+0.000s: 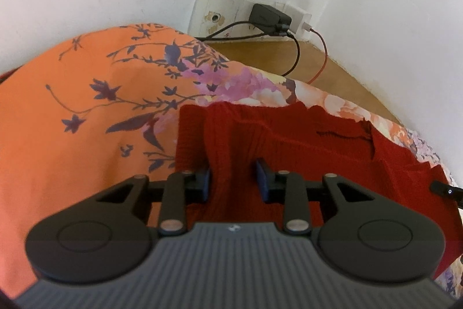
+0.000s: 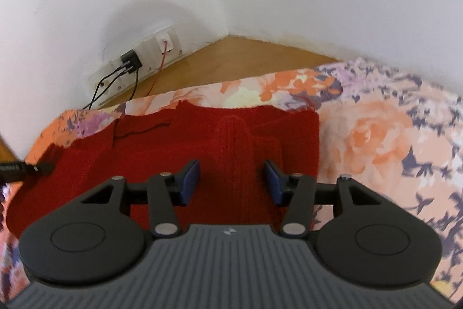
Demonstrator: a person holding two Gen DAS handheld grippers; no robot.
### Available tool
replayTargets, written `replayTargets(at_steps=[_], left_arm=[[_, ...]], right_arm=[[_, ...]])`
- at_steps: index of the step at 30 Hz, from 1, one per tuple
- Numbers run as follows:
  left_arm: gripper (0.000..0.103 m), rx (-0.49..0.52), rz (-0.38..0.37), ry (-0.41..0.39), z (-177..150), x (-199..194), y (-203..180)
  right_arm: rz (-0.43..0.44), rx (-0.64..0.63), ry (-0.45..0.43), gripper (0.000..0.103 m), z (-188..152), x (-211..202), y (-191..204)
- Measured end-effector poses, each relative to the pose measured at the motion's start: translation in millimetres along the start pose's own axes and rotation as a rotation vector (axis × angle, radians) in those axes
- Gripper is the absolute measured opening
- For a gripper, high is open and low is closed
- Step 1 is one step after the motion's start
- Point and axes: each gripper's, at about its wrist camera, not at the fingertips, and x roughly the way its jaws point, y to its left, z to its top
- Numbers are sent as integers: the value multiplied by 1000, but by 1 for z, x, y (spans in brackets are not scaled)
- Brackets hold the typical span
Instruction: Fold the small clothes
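Note:
A red knitted garment [image 1: 303,135] lies on an orange floral bedsheet [image 1: 72,106]. My left gripper [image 1: 233,178] is open over the garment's left part, with a raised fold of red knit standing between its blue pads [image 1: 262,177]. In the right wrist view the same garment [image 2: 159,146] lies flat, and my right gripper [image 2: 233,181] is open over its right part, with a raised ridge of knit between its blue pads [image 2: 192,178]. The tip of the other gripper [image 2: 17,168] shows at the garment's left edge.
White walls meet in a corner behind the bed. A wall socket panel with a black charger [image 1: 269,16] and black and red cables [image 1: 321,54] sits low on the wall. A strip of wooden floor [image 2: 231,60] runs between bed and wall.

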Motion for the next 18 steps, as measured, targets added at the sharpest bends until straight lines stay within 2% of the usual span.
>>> replayTargets(at_steps=[1, 4, 6, 7, 8, 10, 13, 15, 18], left_arm=[[15, 6, -6, -10, 0, -2, 0], [12, 8, -26, -49, 1, -13, -2], [11, -2, -43, -94, 5, -25, -3], [11, -6, -51, -121, 9, -32, -4], [11, -8, -58, -145, 13, -38, -6], [11, -10, -64, -184, 23, -46, -10], [11, 9, -57, -234, 38, -49, -16], [11, 19, -32, -241, 46, -41, -17], [11, 2, -10, -207, 52, -16, -12]], right_arm=[[5, 21, 4, 62, 0, 2, -2], [1, 45, -4, 62, 0, 4, -1], [-21, 25, -16, 44, 0, 2, 4], [-40, -3, -31, 21, 0, -1, 7], [-48, -24, -44, 11, 0, -5, 10], [-24, -22, -88, 9, 2, -17, 12], [-44, -78, -177, 8, 11, -37, 22], [-44, -85, -236, 8, 22, -46, 28], [-59, -118, -300, 8, 43, -47, 34]])
